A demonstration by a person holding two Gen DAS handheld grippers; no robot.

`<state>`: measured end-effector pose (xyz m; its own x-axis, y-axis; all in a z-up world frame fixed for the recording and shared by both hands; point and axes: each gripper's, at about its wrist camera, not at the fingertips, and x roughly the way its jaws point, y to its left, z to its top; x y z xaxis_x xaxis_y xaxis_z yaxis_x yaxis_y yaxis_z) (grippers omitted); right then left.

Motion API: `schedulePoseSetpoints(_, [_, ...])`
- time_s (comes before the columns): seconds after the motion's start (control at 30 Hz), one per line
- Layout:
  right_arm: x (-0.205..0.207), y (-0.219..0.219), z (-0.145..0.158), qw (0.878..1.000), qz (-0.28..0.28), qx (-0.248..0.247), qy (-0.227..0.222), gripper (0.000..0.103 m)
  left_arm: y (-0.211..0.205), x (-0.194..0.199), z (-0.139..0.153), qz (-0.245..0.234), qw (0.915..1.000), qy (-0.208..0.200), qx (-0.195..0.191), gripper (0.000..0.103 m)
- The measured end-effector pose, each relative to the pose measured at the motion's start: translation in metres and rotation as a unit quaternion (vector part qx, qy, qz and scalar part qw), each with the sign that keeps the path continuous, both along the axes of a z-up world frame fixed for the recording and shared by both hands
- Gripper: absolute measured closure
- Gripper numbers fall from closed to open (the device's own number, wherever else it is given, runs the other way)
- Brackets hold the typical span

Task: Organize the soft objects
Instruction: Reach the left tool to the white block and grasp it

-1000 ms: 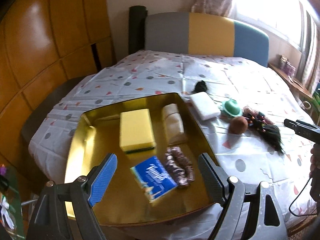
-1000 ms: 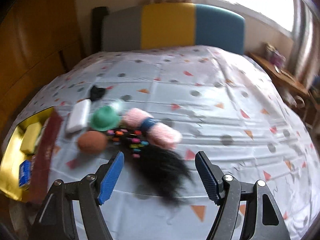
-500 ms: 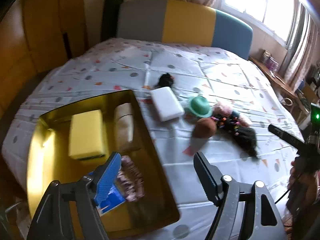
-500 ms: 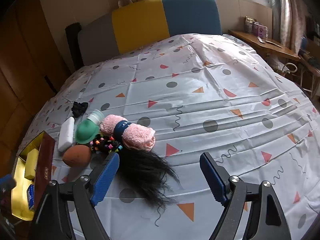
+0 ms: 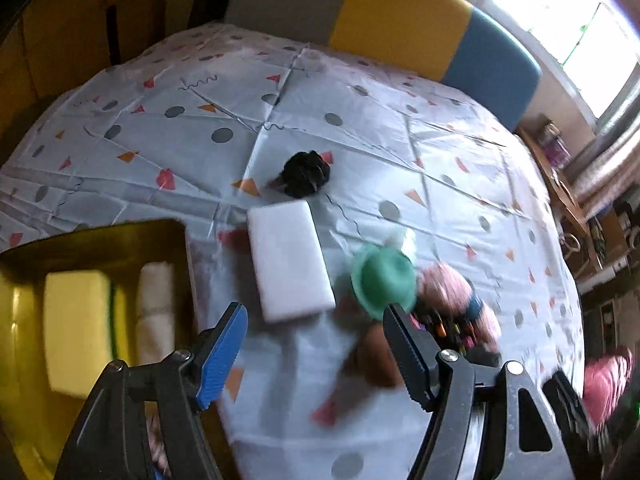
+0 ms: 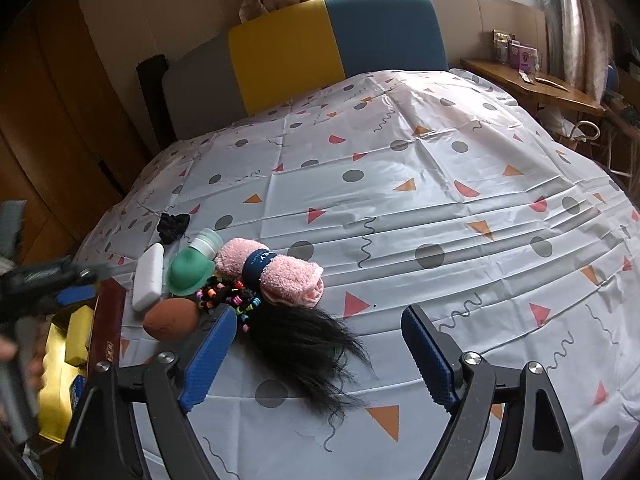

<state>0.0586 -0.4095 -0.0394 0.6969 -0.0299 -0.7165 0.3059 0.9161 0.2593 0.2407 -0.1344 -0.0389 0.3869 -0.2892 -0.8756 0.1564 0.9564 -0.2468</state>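
Observation:
A white sponge (image 5: 288, 256), a green cap (image 5: 382, 282), a pink rolled towel (image 5: 448, 288) and a brown sponge (image 5: 376, 356) lie together on the patterned cloth. My left gripper (image 5: 314, 310) hovers just in front of the white sponge, its jaws closing with only cloth between them. My right gripper (image 6: 319, 314) stands open over a black hair piece (image 6: 304, 344), touching nothing. Beside it lie the pink towel (image 6: 272, 276), coloured hair ties (image 6: 228, 296) and the brown sponge (image 6: 172, 320). The gold tray (image 5: 92, 240) holds a yellow sponge (image 5: 76, 320) and a cream roll (image 5: 156, 308).
A black scrunchie (image 5: 306, 172) lies beyond the white sponge. The cloth-covered table (image 6: 440, 200) stretches bare to the right and back. A grey, yellow and blue backrest (image 6: 320, 48) stands behind it, and a wooden shelf (image 6: 532, 88) at the far right.
My left gripper has swung right from over the gold tray to the white sponge and narrowed its jaws. The right gripper widened a little and rolled slightly, staying over the hair piece.

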Motion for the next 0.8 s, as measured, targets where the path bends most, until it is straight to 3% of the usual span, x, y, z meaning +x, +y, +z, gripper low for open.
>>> schedulePoseSetpoints(0.17, [0.002,-0.003,-0.002,1.000,-0.001,0.015,0.003,0.018,-0.010,0.033,-0.019,0.012,0.9996,0.024,0.003,0.033])
schedulePoseSetpoints(0.47, [0.006,0.000,-0.006,1.000,0.009,0.023,0.014,0.017,-0.018,0.056,-0.047,0.025,0.9981,0.051,0.022,0.033])
schedulePoseSetpoints(0.8, [0.007,-0.003,-0.011,0.999,0.007,0.035,0.029,0.017,-0.027,0.059,-0.055,0.027,0.9964,0.038,0.070,0.033])
